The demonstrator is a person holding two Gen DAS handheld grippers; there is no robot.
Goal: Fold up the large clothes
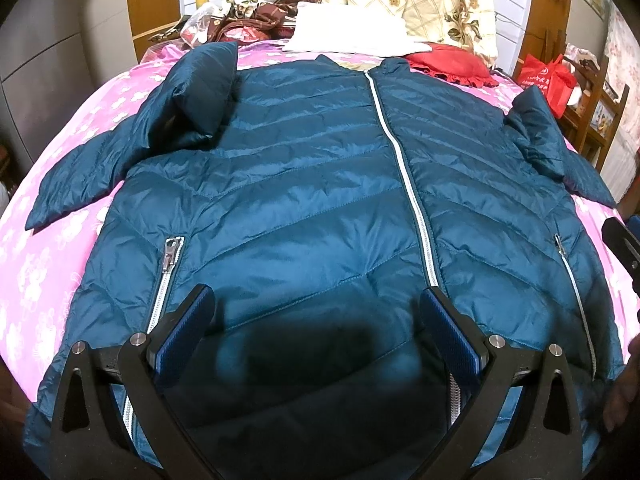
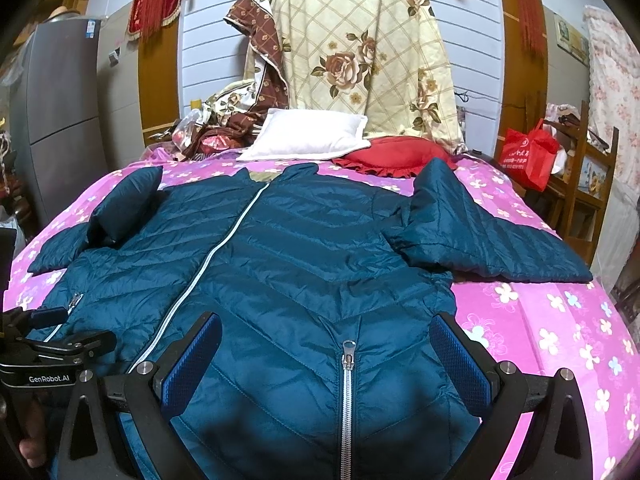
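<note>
A teal down jacket point(image 1: 304, 184) lies face up and zipped on the bed point(image 2: 560, 320), spread flat so its seams can guide the folds. The left gripper point(image 1: 316, 320) hovers over the hem with its jaws wide apart and nothing between them; the main zipper point(image 1: 404, 176) runs up just inside its right jaw, and a pocket zipper point(image 1: 170, 256) sits just outside its left jaw. The right gripper point(image 2: 326, 344) also stands with jaws spread and empty, the other pocket zipper point(image 2: 347, 364) centred between them. Beyond the jaws on each side, the sleeves point(image 2: 480, 228) are partly bent back over the shoulders, probably an early step. Ahead, past the collar, rest a white pillow point(image 2: 304, 136) and a red cushion point(image 2: 396, 158). Both grippers look positioned to take the hem.
</note>
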